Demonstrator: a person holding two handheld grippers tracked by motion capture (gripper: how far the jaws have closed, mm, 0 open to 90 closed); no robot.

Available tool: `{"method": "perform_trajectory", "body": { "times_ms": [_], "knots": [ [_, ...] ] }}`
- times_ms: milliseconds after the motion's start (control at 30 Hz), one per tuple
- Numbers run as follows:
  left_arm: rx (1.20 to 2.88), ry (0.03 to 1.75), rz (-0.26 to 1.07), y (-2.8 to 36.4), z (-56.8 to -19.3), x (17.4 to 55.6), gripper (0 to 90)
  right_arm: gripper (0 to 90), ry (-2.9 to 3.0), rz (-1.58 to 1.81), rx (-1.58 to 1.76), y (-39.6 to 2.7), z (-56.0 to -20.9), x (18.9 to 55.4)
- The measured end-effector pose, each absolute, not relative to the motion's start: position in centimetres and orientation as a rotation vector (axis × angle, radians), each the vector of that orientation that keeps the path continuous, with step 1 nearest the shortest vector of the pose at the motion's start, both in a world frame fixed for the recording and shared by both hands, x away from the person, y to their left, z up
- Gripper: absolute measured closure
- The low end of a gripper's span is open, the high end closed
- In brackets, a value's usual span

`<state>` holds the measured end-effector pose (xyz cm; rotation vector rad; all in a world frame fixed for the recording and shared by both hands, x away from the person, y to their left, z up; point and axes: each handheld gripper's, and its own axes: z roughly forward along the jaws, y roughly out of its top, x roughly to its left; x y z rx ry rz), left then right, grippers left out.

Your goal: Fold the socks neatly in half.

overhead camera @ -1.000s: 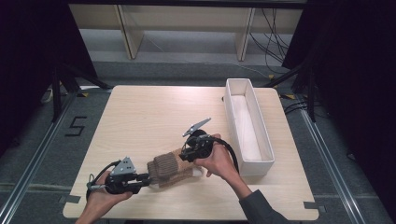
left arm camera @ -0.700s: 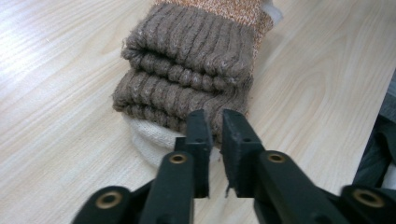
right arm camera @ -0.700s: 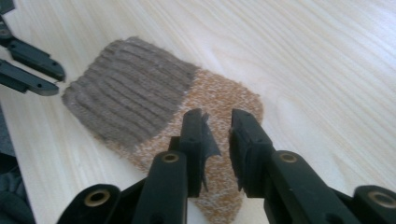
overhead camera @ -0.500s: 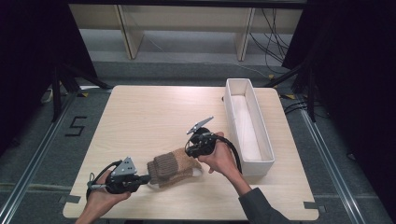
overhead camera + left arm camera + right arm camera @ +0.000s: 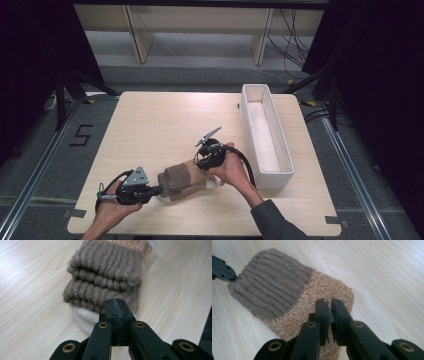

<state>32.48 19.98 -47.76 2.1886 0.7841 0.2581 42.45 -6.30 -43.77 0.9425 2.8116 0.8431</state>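
A folded sock (image 5: 182, 180) lies on the table near its front edge, with a brown ribbed cuff (image 5: 105, 270), an orange-tan foot (image 5: 324, 290) and a white layer underneath. My left gripper (image 5: 159, 190) lies low at the cuff end. Its jaws are pressed together on the cuff's lowest edge (image 5: 116, 302), and its tip meets the cuff corner in the right gripper view (image 5: 223, 271). My right gripper (image 5: 200, 162) points down at the other end. Its jaws have just been closing and stand a narrow slit apart, their tips (image 5: 327, 301) pressed into the orange fabric.
A long white bin (image 5: 250, 120) stands along the right side of the pale wooden table (image 5: 160, 125), close to the right hand. A cable loops from each gripper. Dark floor and shelving surround the table.
The right hand has shifted slightly over the sock's right end. The left hand and the sock lie where they were.
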Motion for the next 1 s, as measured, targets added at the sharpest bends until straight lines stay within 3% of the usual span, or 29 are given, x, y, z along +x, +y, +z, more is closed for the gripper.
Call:
{"method": "perform_trajectory", "body": {
  "times_ms": [1000],
  "knots": [
    [2.197, 0.797, 0.227, 20.1, -49.0, 33.3, 89.4, 88.1, 2.903, 0.925, 0.870, -7.7, -46.2, 35.9]
  ]
}}
